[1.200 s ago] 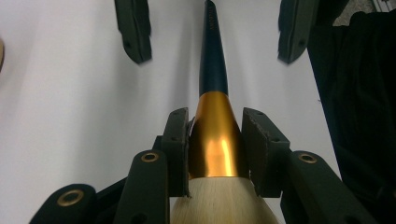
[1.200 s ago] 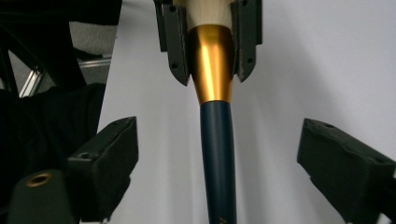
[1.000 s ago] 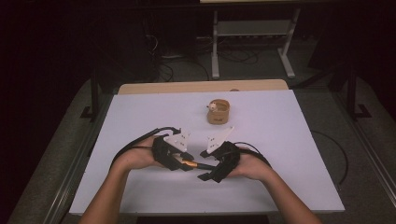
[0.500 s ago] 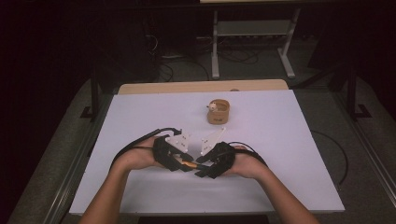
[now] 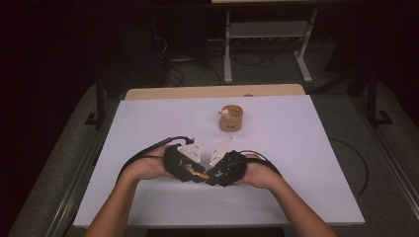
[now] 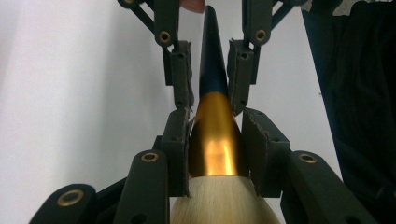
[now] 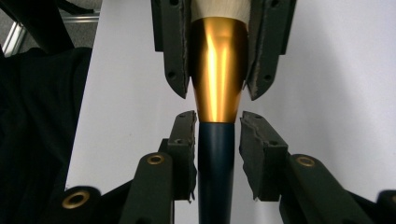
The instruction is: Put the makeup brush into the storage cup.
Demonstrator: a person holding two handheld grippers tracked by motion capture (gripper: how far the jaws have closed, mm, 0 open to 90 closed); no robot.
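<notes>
In the lower middle of the high view I hold a brush (image 5: 198, 174) above the counter (image 5: 306, 163), its long axis from left gripper (image 5: 185, 167), fingers narrow around the gold collar, to right gripper (image 5: 222, 173), fingers narrow beside the dark handle.

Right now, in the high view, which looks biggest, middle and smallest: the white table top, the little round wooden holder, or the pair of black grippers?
1. White table top, by far.
2. Pair of black grippers, held together.
3. Round wooden holder, though it sits farther away.
</notes>
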